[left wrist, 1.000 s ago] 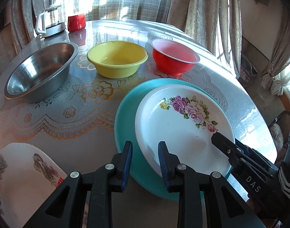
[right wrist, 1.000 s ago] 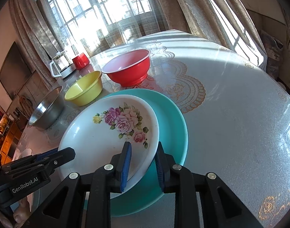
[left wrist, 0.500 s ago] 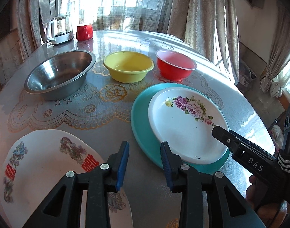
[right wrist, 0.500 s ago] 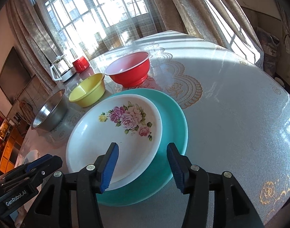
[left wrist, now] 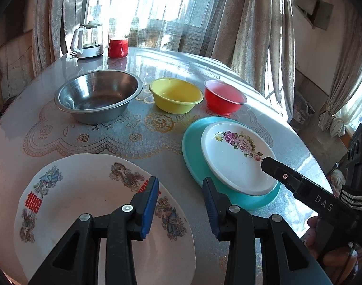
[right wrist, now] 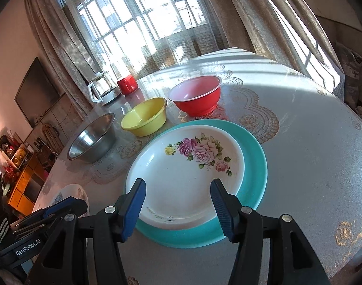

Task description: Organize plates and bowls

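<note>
round table (left wrist: 228,71) with a lace-patterned cover
on it: steel bowl (left wrist: 99,95), yellow bowl (left wrist: 175,95), red bowl (left wrist: 225,97) in a row; glass kettle (left wrist: 87,40) and red mug (left wrist: 118,47) at the far edge; teal plate (left wrist: 192,152); dragon-print plate (left wrist: 86,190).

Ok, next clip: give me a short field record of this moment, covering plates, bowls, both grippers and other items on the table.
stacked plates: rose plate lying on teal plate
loose plate: dragon-pattern plate, apart, near table edge
bowls: steel bowl, yellow bowl, red bowl, in a row, not nested
left gripper: fingers opening, nothing between them
right gripper: fingers opening, above the rose plate's near rim, not gripping
other items: glass kettle, red mug
</note>
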